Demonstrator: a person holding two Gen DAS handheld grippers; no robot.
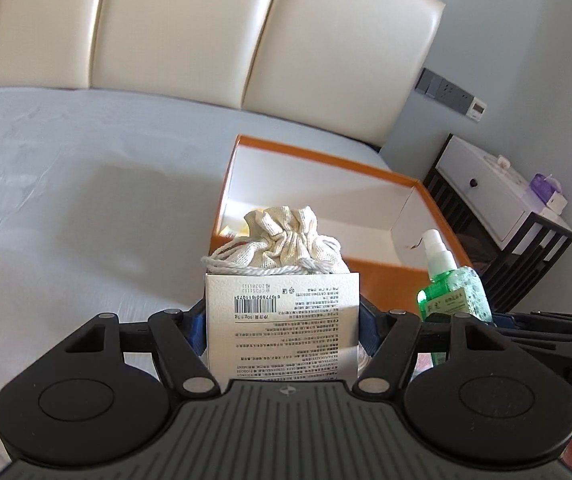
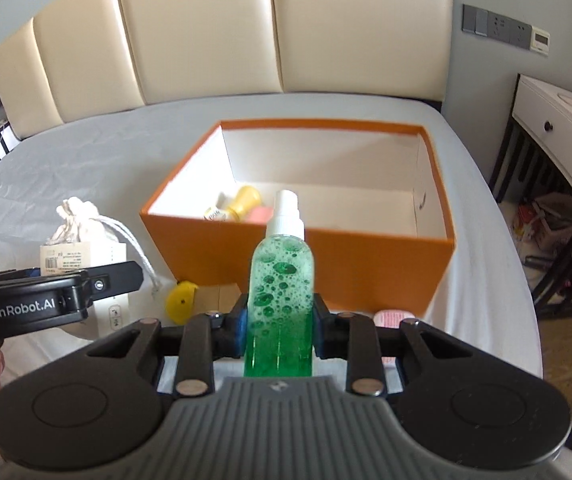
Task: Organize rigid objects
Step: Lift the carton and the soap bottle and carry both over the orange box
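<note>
The left gripper (image 1: 283, 320) has its jaws closed on a white carton (image 1: 281, 320), blue pads pressed to both side walls, with a drawstring cloth pouch (image 1: 286, 240) just behind it; whether the pouch rests on the carton cannot be told. The carton looks light and stiff but thin-walled, so a firm squeeze could dent it; its flat sides give a sure hold. The right gripper (image 2: 279, 320) has its jaws clamped on a green spray bottle (image 2: 281, 280), held upright at the lower body. The smooth plastic is likely slippery and the foaming liquid adds weight, so a grip on the broad body rather than the narrow white sprayer seems safest. Both are held over the bed (image 2: 105, 148), just before the open orange box (image 2: 298, 256), which already holds a yellow bottle (image 2: 245, 202).
</note>
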